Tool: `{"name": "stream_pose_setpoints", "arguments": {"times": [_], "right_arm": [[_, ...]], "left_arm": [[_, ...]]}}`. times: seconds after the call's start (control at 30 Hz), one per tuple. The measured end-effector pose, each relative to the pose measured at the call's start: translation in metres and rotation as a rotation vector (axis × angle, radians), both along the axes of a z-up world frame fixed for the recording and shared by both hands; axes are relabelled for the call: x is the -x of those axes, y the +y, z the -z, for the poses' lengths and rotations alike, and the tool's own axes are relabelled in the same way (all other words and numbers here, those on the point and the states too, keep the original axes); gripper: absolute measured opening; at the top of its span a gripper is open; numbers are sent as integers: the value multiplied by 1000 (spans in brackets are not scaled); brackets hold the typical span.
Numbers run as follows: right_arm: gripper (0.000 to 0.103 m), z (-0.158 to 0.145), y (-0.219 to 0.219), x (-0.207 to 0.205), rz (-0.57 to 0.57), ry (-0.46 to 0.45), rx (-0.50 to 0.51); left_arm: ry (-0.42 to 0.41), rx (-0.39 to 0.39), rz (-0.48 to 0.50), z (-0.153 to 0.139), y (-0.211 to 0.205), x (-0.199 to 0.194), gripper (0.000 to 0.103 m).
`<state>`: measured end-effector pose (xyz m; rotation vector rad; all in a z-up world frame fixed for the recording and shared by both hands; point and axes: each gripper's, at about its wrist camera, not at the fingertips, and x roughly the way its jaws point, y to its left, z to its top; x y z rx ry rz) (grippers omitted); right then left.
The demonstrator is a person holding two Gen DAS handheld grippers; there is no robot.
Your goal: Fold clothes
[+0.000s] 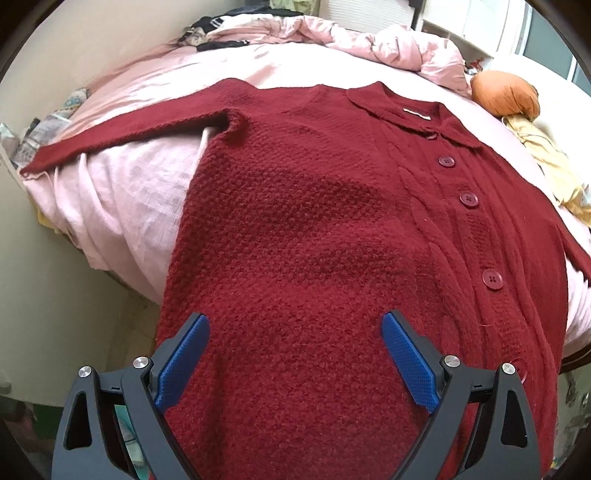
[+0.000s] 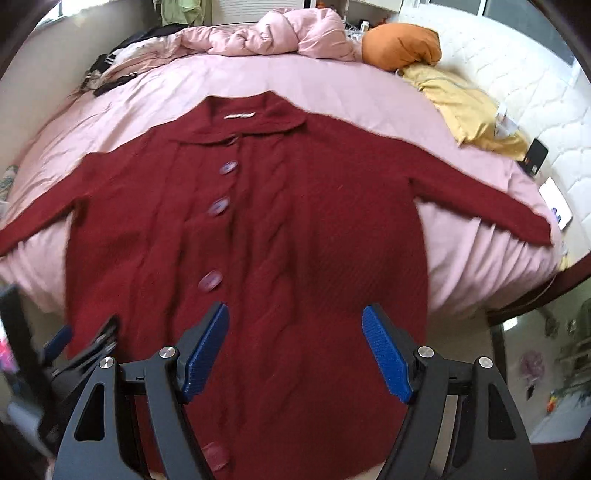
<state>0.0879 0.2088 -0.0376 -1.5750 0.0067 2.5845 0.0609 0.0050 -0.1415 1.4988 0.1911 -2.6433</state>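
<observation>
A dark red knit cardigan (image 1: pixel 314 221) lies flat on a pink bed, buttoned, collar at the far side, both sleeves spread out sideways; it also shows in the right wrist view (image 2: pixel 295 229). My left gripper (image 1: pixel 295 328) is open and empty, hovering over the cardigan's lower left part. My right gripper (image 2: pixel 295 321) is open and empty over the lower right part, near the button row (image 2: pixel 218 206). The left gripper (image 2: pixel 81 339) shows blurred at the lower left of the right wrist view. The hem hangs over the bed's near edge.
A pink sheet (image 2: pixel 332 96) covers the bed, with a rumpled pink duvet (image 2: pixel 288 33) at the far side. An orange cushion (image 2: pixel 402 44), a yellow garment (image 2: pixel 465 107), and small devices (image 2: pixel 554 203) lie to the right. Dark clothes (image 1: pixel 221 29) lie at far left.
</observation>
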Motion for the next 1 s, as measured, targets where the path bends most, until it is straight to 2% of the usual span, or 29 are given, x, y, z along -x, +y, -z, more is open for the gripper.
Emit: {"name": "stream_pose_setpoints", "arguments": {"times": [0.1, 0.2, 0.3, 1.0], "right_arm": [[75, -2, -11, -13, -18, 0, 11], [75, -6, -15, -11, -24, 14, -25], [75, -7, -10, -6, -16, 22, -21], [75, -3, -9, -6, -8, 9, -30]], "left_arm": [[-7, 0, 10, 0, 1, 1, 95], [-12, -21, 8, 1, -1, 1, 95], [-14, -34, 8, 1, -3, 1, 95], [-5, 18, 19, -1, 5, 2, 95]]}}
